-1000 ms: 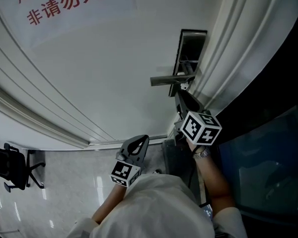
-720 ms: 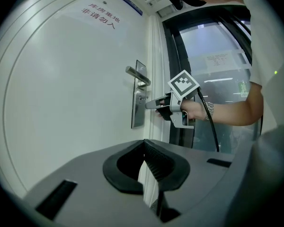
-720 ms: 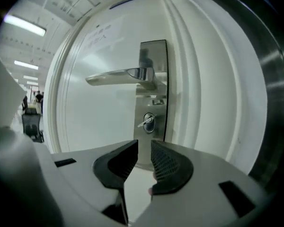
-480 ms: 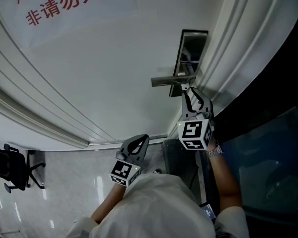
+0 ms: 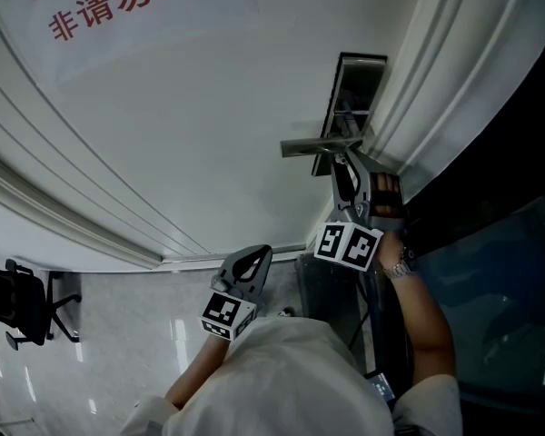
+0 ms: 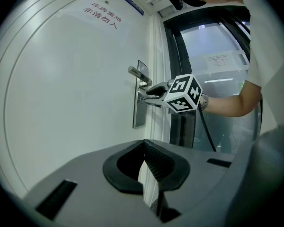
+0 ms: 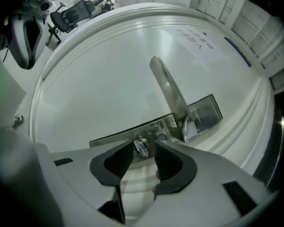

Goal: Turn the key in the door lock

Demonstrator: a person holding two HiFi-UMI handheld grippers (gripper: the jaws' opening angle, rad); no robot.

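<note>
On the steel lock plate (image 7: 132,132), the key (image 7: 142,147) was seated in the cylinder, along the plate from the pivot of the lever handle (image 7: 168,86). The key's bow was framed between the two pads of the right gripper (image 7: 144,161), whose jaws had just been opening; they were spread to either side of the key and no pad was pressed on it. In the head view the right gripper (image 5: 348,178) was held level against the plate, just under the handle. The left gripper (image 6: 143,161) was kept well away from the plate, lower down before the white door (image 5: 191,125), with its fingertips closed together on nothing. A notice in red characters (image 5: 118,3) was fixed to the door far from the plate.
</note>
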